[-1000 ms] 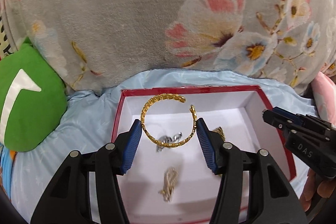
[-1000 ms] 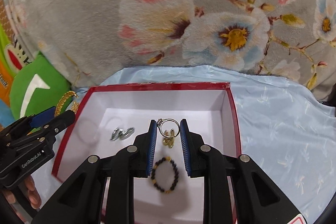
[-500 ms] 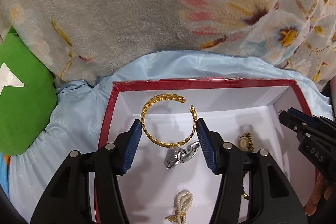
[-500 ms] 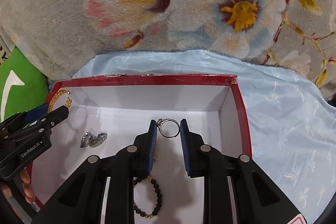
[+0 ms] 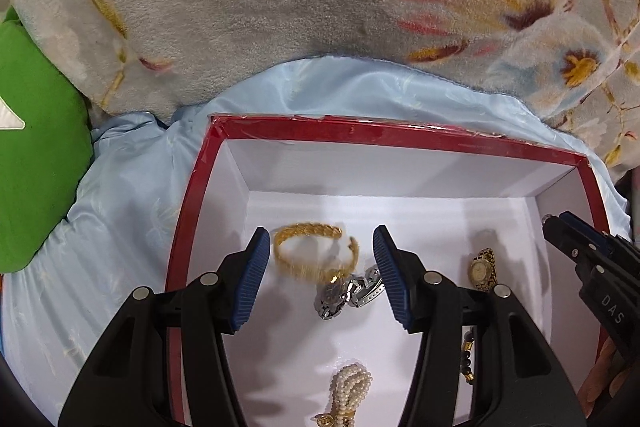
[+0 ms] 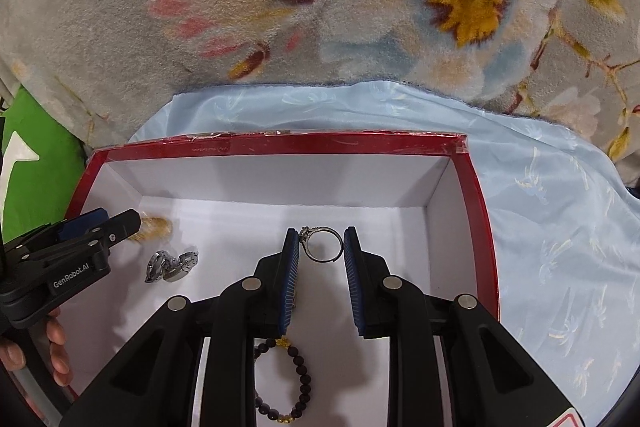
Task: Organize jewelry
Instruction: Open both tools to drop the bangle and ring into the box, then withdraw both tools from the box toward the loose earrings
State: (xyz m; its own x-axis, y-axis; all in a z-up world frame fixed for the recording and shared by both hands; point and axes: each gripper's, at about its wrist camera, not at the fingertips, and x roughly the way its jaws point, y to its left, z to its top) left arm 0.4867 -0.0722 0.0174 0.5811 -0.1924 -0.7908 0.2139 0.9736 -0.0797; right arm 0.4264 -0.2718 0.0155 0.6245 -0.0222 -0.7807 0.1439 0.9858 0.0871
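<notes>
Box (image 5: 400,137) already holds watches, pearls and beads. Gold bangle (image 5: 316,253), blurred, sits loose between half-open left gripper (image 5: 318,277). Right gripper (image 6: 322,267), narrow, pinches silver ring (image 6: 324,245) near the box's 12 o'clock wall, unreleased.

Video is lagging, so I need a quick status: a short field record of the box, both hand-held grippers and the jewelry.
box: red rim, white inside, on blue cloth
left hand-held gripper: open
bangle: gold, blurred, between the left jaws, touching neither pad
right hand-held gripper: shut on ring
ring: silver, upright between the pads
on box floor: silver watch, gold watch, pearl strand, dark bead bracelet
</notes>
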